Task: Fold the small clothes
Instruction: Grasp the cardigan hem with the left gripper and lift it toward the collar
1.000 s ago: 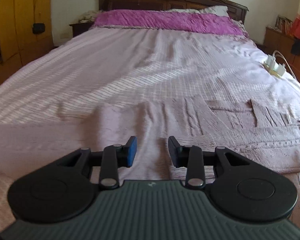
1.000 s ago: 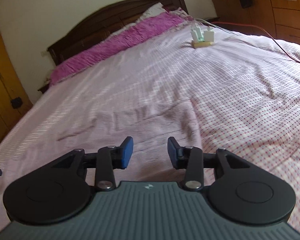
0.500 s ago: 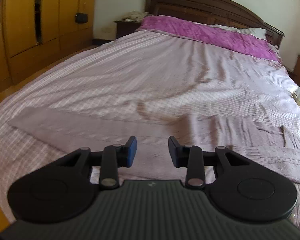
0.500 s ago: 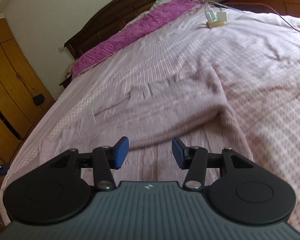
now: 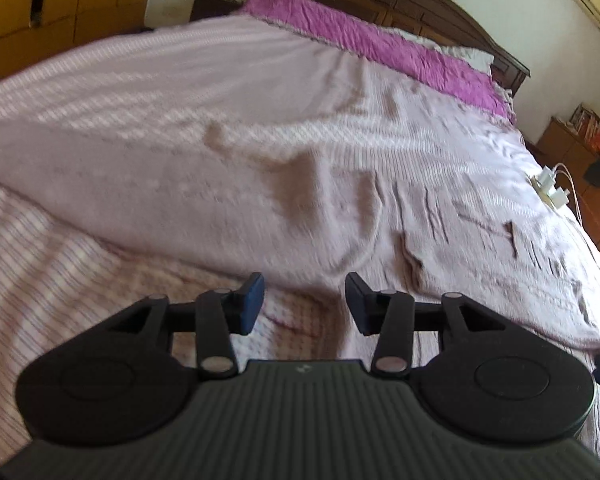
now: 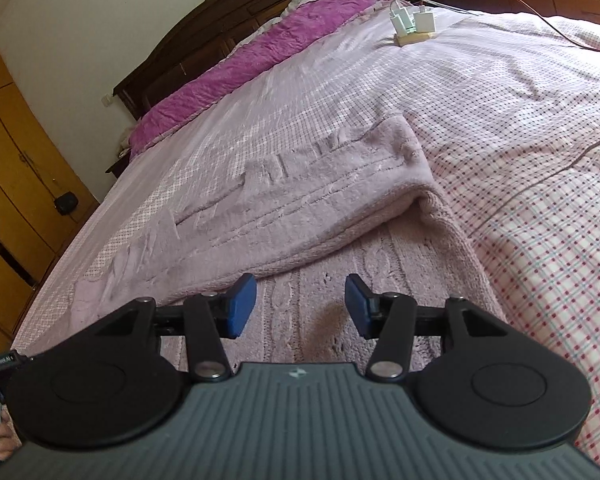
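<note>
The left gripper (image 5: 303, 298) is seen with its jaws parted and nothing between them; they have just been opening wider. Below its blue pads (image 5: 251, 302) the checked bedsheet (image 5: 40, 280) is shown, and just beyond the tips the near edge of the pale mauve knitted garment (image 5: 228, 196) is met, though the picture is blurred here. The garment is spread broadly across the near part of the bed, stretching from the left side away to the right.

The right gripper (image 6: 302, 306) is likewise held with jaws apart and empty, having just been widening a little. It is poised over the cable-knit garment (image 6: 312, 216), which lies directly under the tips. A folded-over layer is seen just beyond, its fold running from the near left to the far right, with a rounded corner on the right. Bare checked sheet (image 6: 540, 208) is exposed to the right of the garment.

Farther off, a white charger block (image 6: 410, 26) with cables is found on the sheet. A magenta pillow cover (image 5: 372, 46) is laid along the dark wooden headboard (image 6: 236, 20). Yellow wardrobe doors (image 6: 16, 148) are glimpsed at the far left.
</note>
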Tool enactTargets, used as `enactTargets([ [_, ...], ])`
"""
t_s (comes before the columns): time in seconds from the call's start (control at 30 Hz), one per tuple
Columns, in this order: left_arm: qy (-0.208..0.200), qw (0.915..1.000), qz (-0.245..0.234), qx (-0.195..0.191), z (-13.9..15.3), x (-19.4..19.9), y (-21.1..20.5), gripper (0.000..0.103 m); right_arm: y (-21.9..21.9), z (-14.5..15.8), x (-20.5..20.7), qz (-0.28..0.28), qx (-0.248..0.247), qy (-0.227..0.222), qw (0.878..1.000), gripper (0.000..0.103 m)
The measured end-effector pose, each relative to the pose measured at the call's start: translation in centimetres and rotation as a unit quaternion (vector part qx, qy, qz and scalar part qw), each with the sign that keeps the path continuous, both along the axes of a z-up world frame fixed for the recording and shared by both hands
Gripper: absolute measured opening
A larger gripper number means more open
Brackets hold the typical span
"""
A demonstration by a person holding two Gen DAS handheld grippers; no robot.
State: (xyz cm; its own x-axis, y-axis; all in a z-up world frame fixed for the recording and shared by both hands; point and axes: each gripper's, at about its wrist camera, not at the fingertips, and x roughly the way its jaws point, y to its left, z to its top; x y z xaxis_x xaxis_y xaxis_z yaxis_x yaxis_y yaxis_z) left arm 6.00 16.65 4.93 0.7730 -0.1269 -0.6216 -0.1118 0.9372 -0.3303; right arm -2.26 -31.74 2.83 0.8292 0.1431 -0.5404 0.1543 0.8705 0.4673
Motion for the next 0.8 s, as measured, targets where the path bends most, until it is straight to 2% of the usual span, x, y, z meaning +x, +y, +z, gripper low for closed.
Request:
enactTargets([
  [0.1, 0.007, 0.9999, -0.001, -0.013, -1.0, -0.3, -0.1, 0.047, 0.2, -0.1, 0.1, 0.002, -0.001, 0.004, 1.0, 0.058],
  [0.23, -0.013, 0.9998, 0.004, -0.014, -1.4, -0.2, 0.5, 0.05, 0.6, -0.2, 0.3, 0.005, -0.002, 0.006, 1.0, 0.058],
  [0.3, -0.023, 0.9994, 0.022, -0.015, -1.7, 0.2, 1.0, 0.052, 0.7, -0.1, 0.3, 0.007, -0.003, 0.006, 1.0, 0.058],
  [0.4, -0.023, 0.9966, 0.075, -0.025, -2.4, 0.9, 2.4, 0.053, 0.9, 0.0, 0.3, 0.008, -0.01, 0.005, 1.0, 0.058],
  [0.57, -0.034, 0.984, 0.165, -0.058, -2.7, 1.0, 4.8, 0.053, 0.8, -0.1, 0.4, 0.005, -0.009, 0.008, 1.0, 0.058],
  [0.7, -0.04, 0.9705, 0.231, -0.059, -2.6, 1.1, 6.9, 0.053, 0.8, -0.1, 0.4, 0.004, -0.009, 0.007, 1.0, 0.058],
  [0.8, -0.041, 0.9625, 0.256, -0.081, -2.4, 1.2, 8.8, 0.053, 0.7, -0.2, 0.4, 0.002, -0.007, 0.006, 1.0, 0.058],
])
